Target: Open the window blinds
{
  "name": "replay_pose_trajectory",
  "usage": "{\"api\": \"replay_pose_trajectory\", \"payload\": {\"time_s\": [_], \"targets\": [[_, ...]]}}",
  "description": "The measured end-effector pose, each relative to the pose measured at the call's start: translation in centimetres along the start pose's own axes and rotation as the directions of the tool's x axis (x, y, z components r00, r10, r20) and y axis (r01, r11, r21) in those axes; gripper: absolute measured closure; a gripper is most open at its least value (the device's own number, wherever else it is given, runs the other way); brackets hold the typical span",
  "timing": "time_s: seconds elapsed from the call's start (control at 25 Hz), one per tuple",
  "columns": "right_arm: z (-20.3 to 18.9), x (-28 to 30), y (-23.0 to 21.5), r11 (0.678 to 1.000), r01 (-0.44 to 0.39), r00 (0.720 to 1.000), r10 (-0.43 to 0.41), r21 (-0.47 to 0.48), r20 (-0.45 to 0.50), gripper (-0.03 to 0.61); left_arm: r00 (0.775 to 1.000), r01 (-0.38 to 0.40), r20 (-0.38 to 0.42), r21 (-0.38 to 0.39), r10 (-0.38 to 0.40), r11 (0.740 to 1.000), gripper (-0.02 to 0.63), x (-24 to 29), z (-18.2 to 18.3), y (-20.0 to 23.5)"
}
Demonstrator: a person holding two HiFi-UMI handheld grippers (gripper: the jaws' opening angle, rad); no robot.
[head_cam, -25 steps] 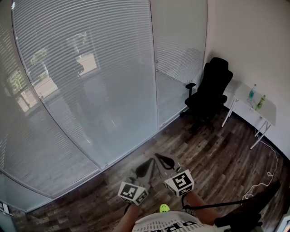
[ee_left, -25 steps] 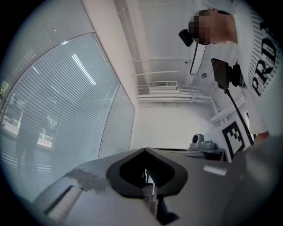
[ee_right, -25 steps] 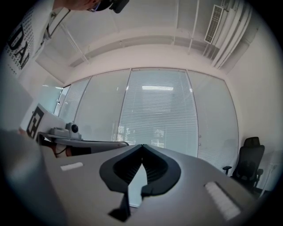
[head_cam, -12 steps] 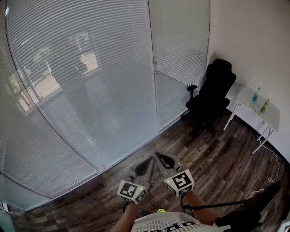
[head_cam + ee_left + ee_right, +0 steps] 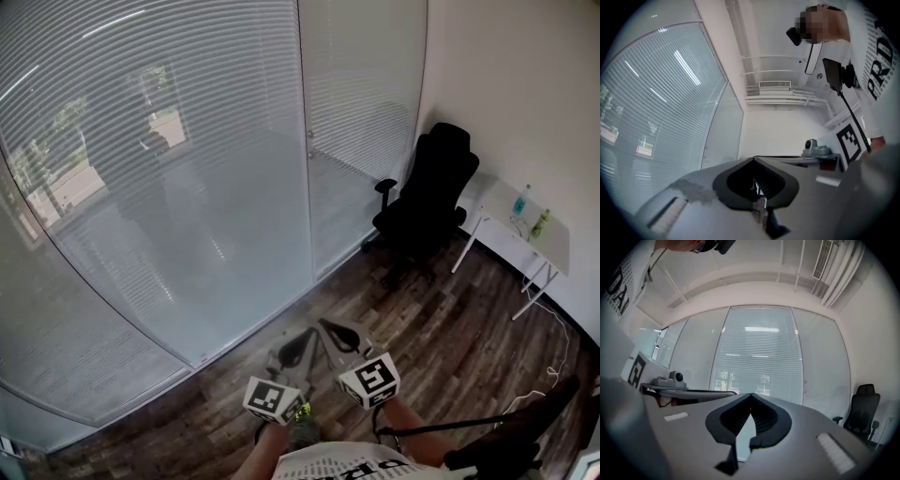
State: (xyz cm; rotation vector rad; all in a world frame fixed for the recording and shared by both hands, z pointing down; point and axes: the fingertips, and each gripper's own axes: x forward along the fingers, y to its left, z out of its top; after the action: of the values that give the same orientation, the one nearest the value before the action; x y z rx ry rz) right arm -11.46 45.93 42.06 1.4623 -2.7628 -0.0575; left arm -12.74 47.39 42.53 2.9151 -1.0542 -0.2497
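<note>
White slatted blinds (image 5: 169, 141) hang closed behind the curved glass wall ahead, and also show in the right gripper view (image 5: 759, 357) and the left gripper view (image 5: 656, 103). A small fitting (image 5: 310, 134) sits on the upright post between two panes. My left gripper (image 5: 298, 349) and right gripper (image 5: 330, 330) are held side by side low in the head view, well short of the glass. In both gripper views the jaws meet at the tips, left gripper (image 5: 753, 158) and right gripper (image 5: 751, 393), with nothing between them.
A black office chair (image 5: 427, 202) stands in the right corner by the glass. A white table (image 5: 548, 246) with two bottles is against the right wall, and a cable (image 5: 544, 375) trails on the wood floor. A black stand (image 5: 497, 441) crosses the bottom right.
The whole head view has shifted: the post and the chair have slid a little left in the picture. Both grippers kept their place side by side, still shut.
</note>
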Motion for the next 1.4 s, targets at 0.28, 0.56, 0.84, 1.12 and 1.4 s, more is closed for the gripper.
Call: {"api": "replay_pose_trajectory", "payload": {"time_s": [0.28, 0.56, 0.84, 1.12, 1.4], "targets": [[0.7, 6.8, -3.8, 1.000, 0.003, 1.000, -0.003, -0.022, 0.009, 0.575, 1.000, 0.014, 0.020, 0.005, -0.014, 1.000, 0.621, 4.5, 0.4, 6.4], [1.4, 12.3, -6.3, 0.999, 0.025, 0.999, -0.025, -0.032, 0.025, 0.575, 1.000, 0.019, 0.020, -0.003, -0.019, 1.000, 0.621, 7.8, 1.6, 11.7], [0.8, 17.4, -8.1, 0.998, 0.049, 0.998, -0.048, -0.037, 0.034, 0.575, 0.998, 0.054, 0.022, -0.007, -0.054, 0.999, 0.621, 9.8, 0.9, 16.4], [1.0, 20.3, -9.9, 0.998, 0.055, 0.998, -0.054, -0.029, 0.039, 0.575, 0.998, 0.061, 0.023, 0.001, -0.061, 0.998, 0.621, 12.0, 1.1, 19.2], [-0.5, 21.8, -11.3, 0.998, 0.061, 0.998, -0.061, -0.021, 0.007, 0.575, 0.997, 0.076, 0.013, -0.019, -0.076, 0.997, 0.621, 13.2, -0.5, 20.3]]}}
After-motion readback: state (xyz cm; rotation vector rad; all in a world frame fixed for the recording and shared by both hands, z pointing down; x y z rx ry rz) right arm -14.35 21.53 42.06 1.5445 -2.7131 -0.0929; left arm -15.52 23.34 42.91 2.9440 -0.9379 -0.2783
